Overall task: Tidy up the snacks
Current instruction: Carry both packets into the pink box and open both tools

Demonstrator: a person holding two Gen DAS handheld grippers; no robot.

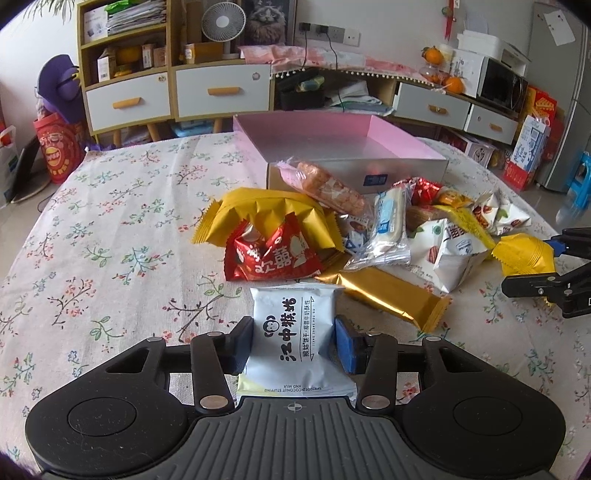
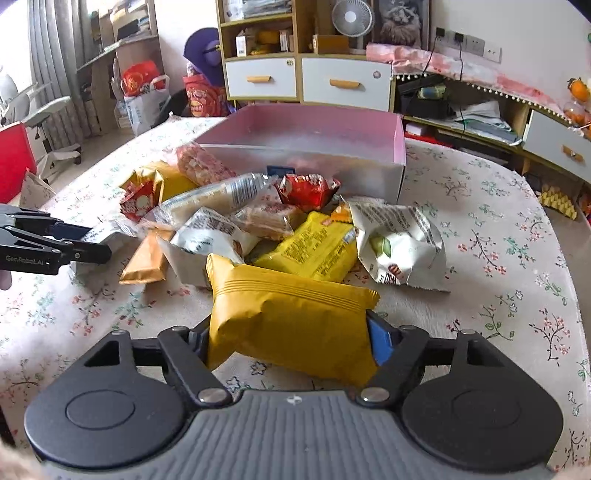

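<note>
My left gripper is shut on a white biscuit packet with black Chinese print, held just above the floral tablecloth. My right gripper is shut on a plump yellow snack packet; it also shows at the right edge of the left wrist view. A pile of snacks lies in front of an open pink-lined box, which looks empty inside. The pile holds a red packet, a large yellow bag, a gold bar and white pouches. The left gripper shows at the left of the right wrist view.
The round table's floral cloth spreads left of the pile. Behind stand drawer cabinets, a fan, a microwave and a fridge. An office chair and bags stand on the floor at left.
</note>
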